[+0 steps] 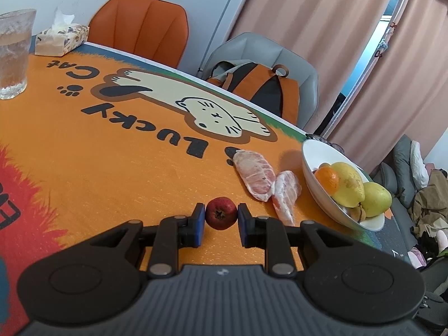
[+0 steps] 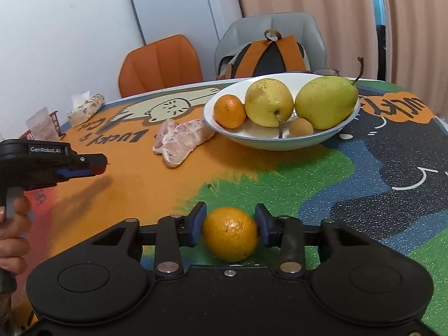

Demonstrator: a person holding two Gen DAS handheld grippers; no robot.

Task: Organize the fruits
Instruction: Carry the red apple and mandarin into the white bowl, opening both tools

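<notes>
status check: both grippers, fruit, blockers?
Left gripper shut on small red fruit. Right gripper pads against orange. Bowl path clear; pomelo segments beside it.

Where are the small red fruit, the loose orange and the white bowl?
small red fruit (image 1: 221, 216): left wrist view, its dark calyx end.
loose orange (image 2: 230, 233): right wrist view, its front skin.
white bowl (image 2: 280, 142): right wrist view, its near outer wall.

A home dining room: cartoon tablecloth (image 1: 84, 154), padded chairs (image 1: 142, 19), curtains (image 1: 308, 14).
</notes>
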